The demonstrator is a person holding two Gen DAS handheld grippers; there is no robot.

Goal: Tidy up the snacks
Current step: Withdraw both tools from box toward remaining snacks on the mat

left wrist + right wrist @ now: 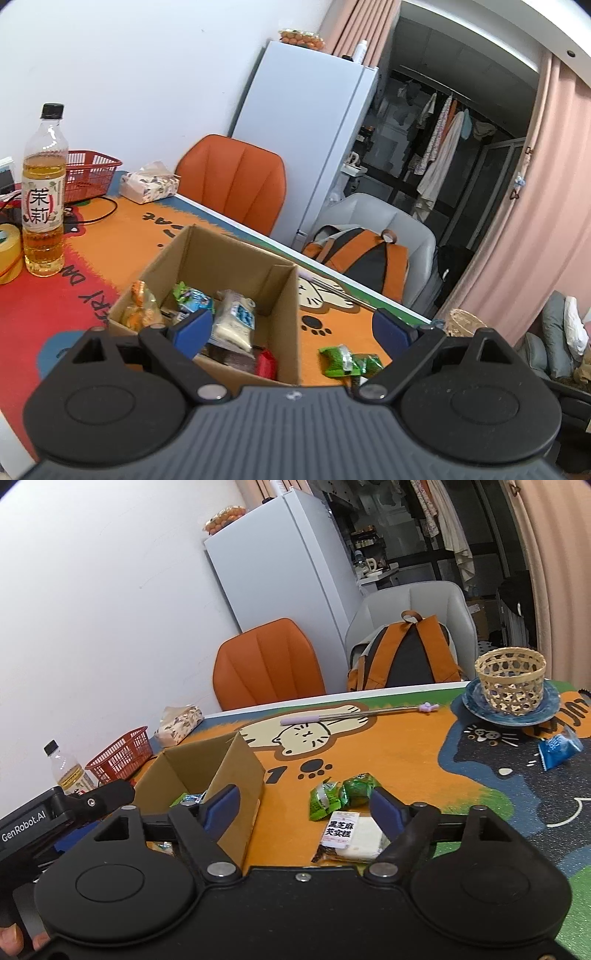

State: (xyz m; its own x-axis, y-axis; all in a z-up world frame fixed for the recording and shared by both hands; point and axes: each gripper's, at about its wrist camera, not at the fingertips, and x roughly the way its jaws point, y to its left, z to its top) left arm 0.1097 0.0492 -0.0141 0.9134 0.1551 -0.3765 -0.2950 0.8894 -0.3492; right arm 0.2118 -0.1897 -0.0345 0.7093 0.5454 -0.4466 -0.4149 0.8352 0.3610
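An open cardboard box (236, 266) stands on the cartoon-cat table mat and holds several snack packets, among them a white one (234, 321) and an orange one (138, 306). My left gripper (293, 326) hovers open over the box's right wall with nothing between its blue pads. Two green packets (347, 360) lie on the mat just right of the box. My right gripper (303, 805) is open and empty above those green packets (343, 794) and a white packet with a black-lettered label (351, 836). The box (236, 775) sits to its left. A blue packet (557, 751) lies far right.
A tea bottle (42, 199), a red mesh basket (88, 173), a tissue pack (149, 182) and a yellow tape roll (9, 254) stand left of the box. A wicker basket (509, 679) sits on a blue plate at the right. A purple-handled stick (351, 714) lies near the far edge, with chairs behind.
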